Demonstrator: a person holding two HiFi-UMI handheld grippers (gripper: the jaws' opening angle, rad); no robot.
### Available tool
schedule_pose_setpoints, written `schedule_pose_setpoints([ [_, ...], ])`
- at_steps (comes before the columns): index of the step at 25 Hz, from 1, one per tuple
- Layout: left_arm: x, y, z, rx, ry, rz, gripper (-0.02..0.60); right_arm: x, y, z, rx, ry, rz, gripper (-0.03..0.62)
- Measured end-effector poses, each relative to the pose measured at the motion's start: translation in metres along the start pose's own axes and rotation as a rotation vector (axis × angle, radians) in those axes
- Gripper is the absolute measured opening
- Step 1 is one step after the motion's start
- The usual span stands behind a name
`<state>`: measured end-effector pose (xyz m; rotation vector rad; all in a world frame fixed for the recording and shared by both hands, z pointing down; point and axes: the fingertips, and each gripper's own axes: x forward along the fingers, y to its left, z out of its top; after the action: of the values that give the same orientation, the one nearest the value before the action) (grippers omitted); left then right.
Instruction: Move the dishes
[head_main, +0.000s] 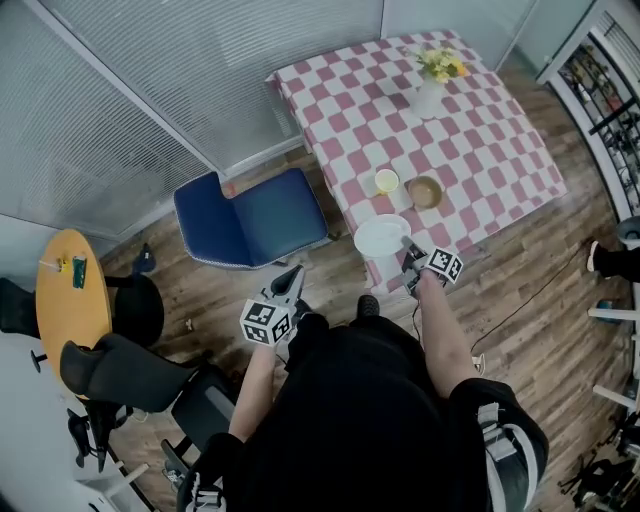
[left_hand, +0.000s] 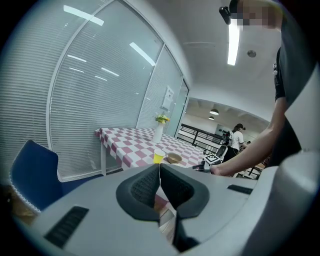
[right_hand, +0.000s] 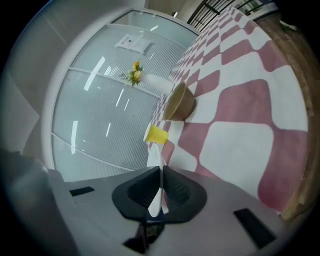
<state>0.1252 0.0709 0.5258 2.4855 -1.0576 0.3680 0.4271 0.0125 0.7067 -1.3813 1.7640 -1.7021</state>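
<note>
right gripper (head_main: 407, 256): jaws clamp rim of plate (head_main: 381, 237), held at near edge of desk (head_main: 480, 150) | left gripper (head_main: 296, 275): jaws closed together, nothing between, over wood floor (head_main: 520, 300) | desk: checked cloth, 1 cup (head_main: 386, 181), 1 bowl (head_main: 425, 192), 1 vase (head_main: 428, 98) | room: 1 blue chair (head_main: 250, 220), blinds (head_main: 150, 80)

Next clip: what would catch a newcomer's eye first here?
The pink-and-white checked tablecloth stands out at the head view's upper right, bearing a yellow cup, a tan bowl and a white vase of yellow flowers. At its near edge the right claw is shut on a round white plate; the left claw, shut and empty, hangs near the blue padded chair.
</note>
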Motion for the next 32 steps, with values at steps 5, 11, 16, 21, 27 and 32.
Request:
schedule_pose_setpoints([
  [5,0.014,-0.043,-0.007,0.004,0.012,0.005,0.023,-0.029,-0.030,0.026,0.067,-0.057,-0.008,0.032],
  [11,0.018,-0.075,-0.014,0.003,0.029,0.018,0.023,-0.039,-0.050,0.040,0.159,-0.117,-0.025,0.034],
  [16,0.020,-0.092,-0.017,0.010,0.039,0.037,0.023,-0.032,-0.057,0.039,0.187,-0.116,-0.060,0.035],
  [21,0.020,-0.098,-0.018,0.001,0.033,0.051,0.023,-0.031,-0.064,0.039,0.181,-0.124,-0.136,0.066],
  [27,0.029,-0.099,-0.022,-0.010,0.042,0.035,0.023,-0.033,-0.058,0.039,0.121,-0.077,-0.211,0.227],
  [32,0.047,-0.099,-0.015,-0.004,0.036,-0.010,0.023,-0.049,-0.057,0.036,-0.057,0.004,-0.267,0.244],
])
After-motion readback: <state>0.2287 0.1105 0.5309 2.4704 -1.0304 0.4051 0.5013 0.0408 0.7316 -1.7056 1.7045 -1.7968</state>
